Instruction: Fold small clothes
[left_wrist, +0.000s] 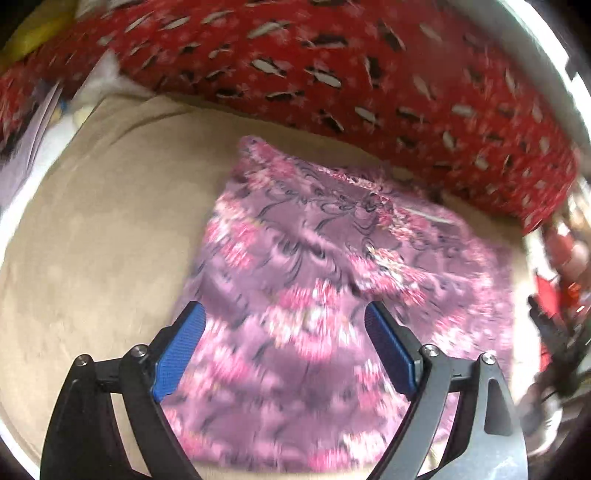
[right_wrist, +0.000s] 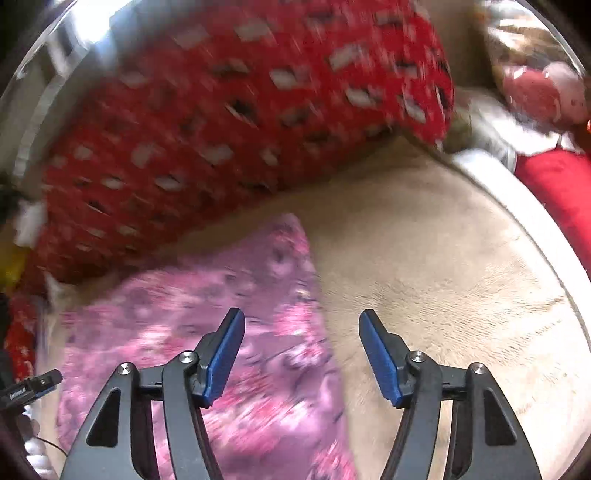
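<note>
A small purple garment with pink flower print (left_wrist: 314, 277) lies flat on a beige plush surface (left_wrist: 103, 229). My left gripper (left_wrist: 284, 314) hovers above the garment's near part, jaws wide open with nothing between the blue pads (left_wrist: 181, 347). In the right wrist view the same garment (right_wrist: 221, 332) fills the lower left. My right gripper (right_wrist: 301, 319) hangs over the garment's right edge, jaws apart and empty, left pad over the cloth, right pad (right_wrist: 380, 362) over the beige surface (right_wrist: 443, 277). Both views are blurred.
A red patterned pillow (left_wrist: 351, 74) lies along the far edge behind the garment, also visible as the red pillow (right_wrist: 240, 122). A stuffed toy (right_wrist: 543, 92) and a red cushion (right_wrist: 561, 184) sit at the far right. The other gripper's tip (right_wrist: 33, 387) shows at lower left.
</note>
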